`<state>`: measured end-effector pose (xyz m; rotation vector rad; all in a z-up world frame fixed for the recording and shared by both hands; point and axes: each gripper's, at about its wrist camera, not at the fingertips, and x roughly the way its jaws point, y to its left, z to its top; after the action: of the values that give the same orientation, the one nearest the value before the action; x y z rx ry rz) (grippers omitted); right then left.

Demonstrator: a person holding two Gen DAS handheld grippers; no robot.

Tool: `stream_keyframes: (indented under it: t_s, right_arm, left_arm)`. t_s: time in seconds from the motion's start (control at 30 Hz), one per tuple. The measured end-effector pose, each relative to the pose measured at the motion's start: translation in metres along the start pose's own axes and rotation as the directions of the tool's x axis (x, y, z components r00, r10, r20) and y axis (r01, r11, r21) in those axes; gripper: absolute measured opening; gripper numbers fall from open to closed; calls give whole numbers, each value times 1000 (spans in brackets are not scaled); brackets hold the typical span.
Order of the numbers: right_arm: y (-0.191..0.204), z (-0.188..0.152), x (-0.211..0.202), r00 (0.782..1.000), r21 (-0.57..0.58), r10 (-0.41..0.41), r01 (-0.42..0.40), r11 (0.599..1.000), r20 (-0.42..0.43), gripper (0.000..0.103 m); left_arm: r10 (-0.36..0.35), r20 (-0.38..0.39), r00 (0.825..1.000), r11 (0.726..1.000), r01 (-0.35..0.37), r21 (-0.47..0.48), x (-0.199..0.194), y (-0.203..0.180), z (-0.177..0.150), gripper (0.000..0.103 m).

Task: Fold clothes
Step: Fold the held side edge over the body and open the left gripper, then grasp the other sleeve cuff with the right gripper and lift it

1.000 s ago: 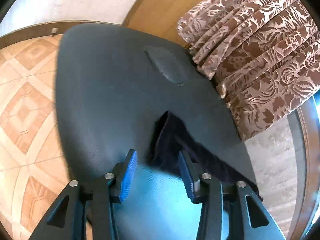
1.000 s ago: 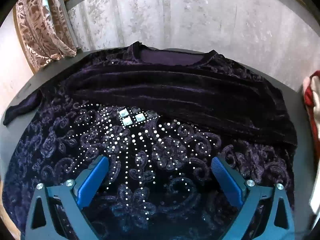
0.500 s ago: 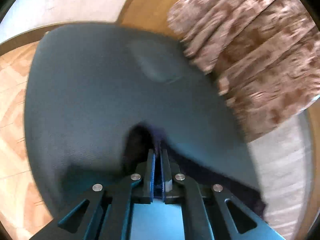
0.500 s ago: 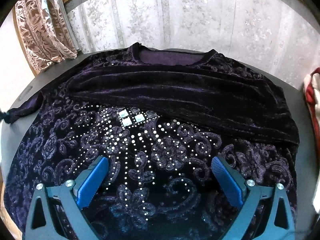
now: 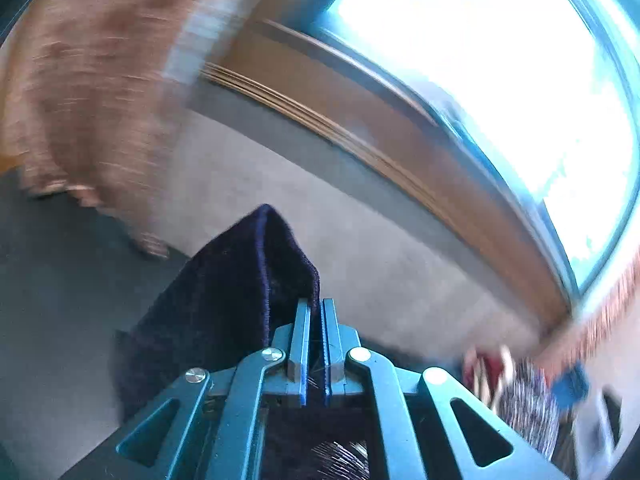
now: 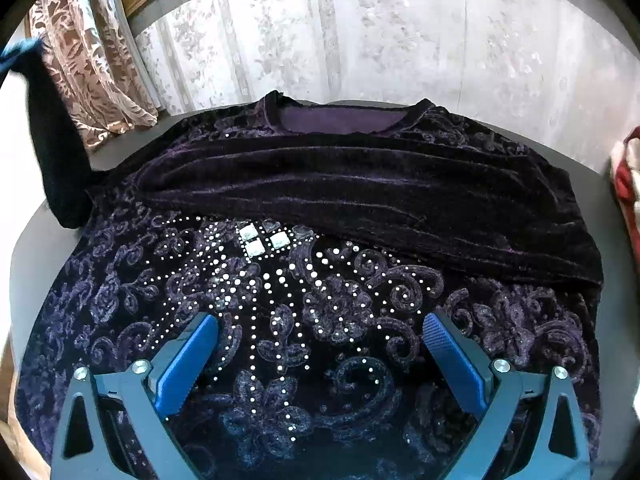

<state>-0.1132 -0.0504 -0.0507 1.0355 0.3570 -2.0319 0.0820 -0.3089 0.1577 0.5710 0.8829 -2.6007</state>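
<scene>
Velvet, dark purple: the top [image 6: 320, 208] lay flat across the grey bench [image 6: 36, 240], its sleeve [image 5: 224, 292] pinched up in the left claw [image 5: 315, 344]. Right claw [image 6: 320, 356] hovered wide over the rhinestones. Patterned curtain [image 6: 92, 64] hung behind; left view blurred, red bundle [image 6: 626, 176] cut off.

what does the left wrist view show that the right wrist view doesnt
Only the left wrist view shows the left gripper shut on the sleeve, plus a bright window.

Only the right wrist view shows the purple top spread on the table, its neckline, rhinestones, and the open right gripper above it.

Both show the lifted sleeve and the brown curtain.
</scene>
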Motion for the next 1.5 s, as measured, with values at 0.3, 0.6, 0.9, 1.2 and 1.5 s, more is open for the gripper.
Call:
stream_keyframes:
  t_s: [0.3, 0.6, 0.9, 1.2, 1.5]
  right_arm:
    - [-7, -2, -1, 999, 38, 50, -51, 998, 19, 103]
    - [-14, -1, -11, 993, 83, 107, -110, 990, 42, 99]
    - [1, 39, 10, 991, 99, 125, -129, 987, 44, 62]
    - [22, 87, 45, 993, 86, 116, -118, 989, 26, 55]
    - [52, 106, 35, 992, -74, 110, -114, 991, -57, 5]
  left_arm:
    - [-12, -333, 943, 976, 84, 201, 128, -89, -139, 25]
    - [43, -248, 968, 998, -29, 60, 52, -7, -162, 33]
    - [116, -260, 959, 993, -120, 1, 37, 48, -193, 33]
    - [47, -237, 970, 996, -65, -68, 38, 61, -195, 33]
    - [-49, -222, 974, 983, 7, -183, 31, 70, -183, 35]
